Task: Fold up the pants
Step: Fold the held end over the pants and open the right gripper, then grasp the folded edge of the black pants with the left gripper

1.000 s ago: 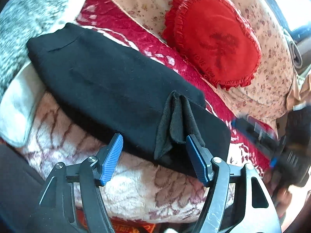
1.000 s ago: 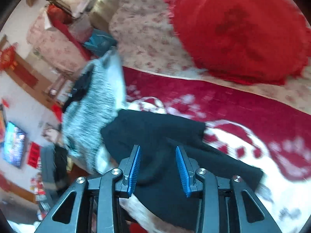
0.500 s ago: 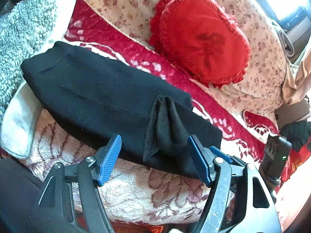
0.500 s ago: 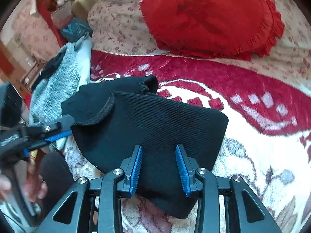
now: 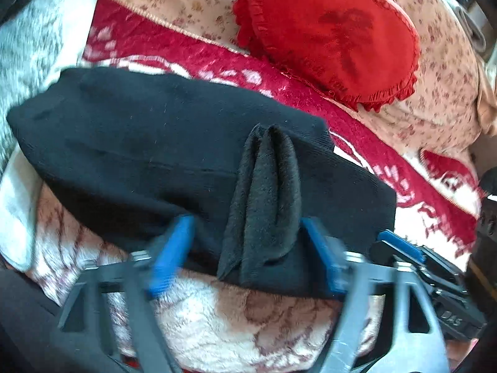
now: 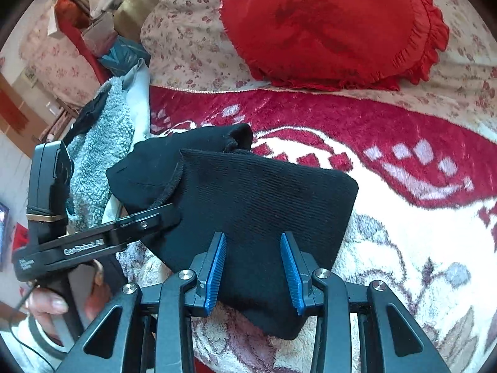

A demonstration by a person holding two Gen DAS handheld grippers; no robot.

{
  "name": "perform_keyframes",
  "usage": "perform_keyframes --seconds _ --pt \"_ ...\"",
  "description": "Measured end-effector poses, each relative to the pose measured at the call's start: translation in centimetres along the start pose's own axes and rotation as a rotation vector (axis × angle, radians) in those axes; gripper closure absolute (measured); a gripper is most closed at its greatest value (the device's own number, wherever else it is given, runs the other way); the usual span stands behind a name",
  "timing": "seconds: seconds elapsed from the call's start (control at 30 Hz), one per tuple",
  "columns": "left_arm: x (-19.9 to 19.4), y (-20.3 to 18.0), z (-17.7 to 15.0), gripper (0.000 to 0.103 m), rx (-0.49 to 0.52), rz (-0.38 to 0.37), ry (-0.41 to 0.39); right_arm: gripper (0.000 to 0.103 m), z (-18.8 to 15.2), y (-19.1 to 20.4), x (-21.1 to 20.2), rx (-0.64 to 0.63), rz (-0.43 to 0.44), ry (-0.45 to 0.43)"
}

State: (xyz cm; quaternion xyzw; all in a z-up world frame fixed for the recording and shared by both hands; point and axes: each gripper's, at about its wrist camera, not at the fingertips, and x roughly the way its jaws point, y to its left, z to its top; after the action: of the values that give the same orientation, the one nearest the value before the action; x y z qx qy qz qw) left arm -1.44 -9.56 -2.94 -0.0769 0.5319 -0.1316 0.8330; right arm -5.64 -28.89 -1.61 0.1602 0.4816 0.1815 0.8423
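Straddling the black knitted pants [image 5: 155, 143] at the near edge, both parted grippers, left gripper [image 5: 245, 258] and right gripper [image 6: 253, 270], are needing deeper, even bites.

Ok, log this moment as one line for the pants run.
stage: mid-fold | pants: black, doubled on blanket | left gripper: open, astride raised pleat | right gripper: open, over pants edge | nothing grasped

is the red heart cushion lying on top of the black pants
No, the red heart cushion sits apart on the floral cover, beyond the black pants.
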Motion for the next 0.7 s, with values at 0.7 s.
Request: perform_keyframes --seconds 0.7 --pt "-0.5 2.2 0.4 0.096 0.004 0.029 -0.014 0.068 1.3 3.4 2.0 -0.102 -0.030 -0.005"
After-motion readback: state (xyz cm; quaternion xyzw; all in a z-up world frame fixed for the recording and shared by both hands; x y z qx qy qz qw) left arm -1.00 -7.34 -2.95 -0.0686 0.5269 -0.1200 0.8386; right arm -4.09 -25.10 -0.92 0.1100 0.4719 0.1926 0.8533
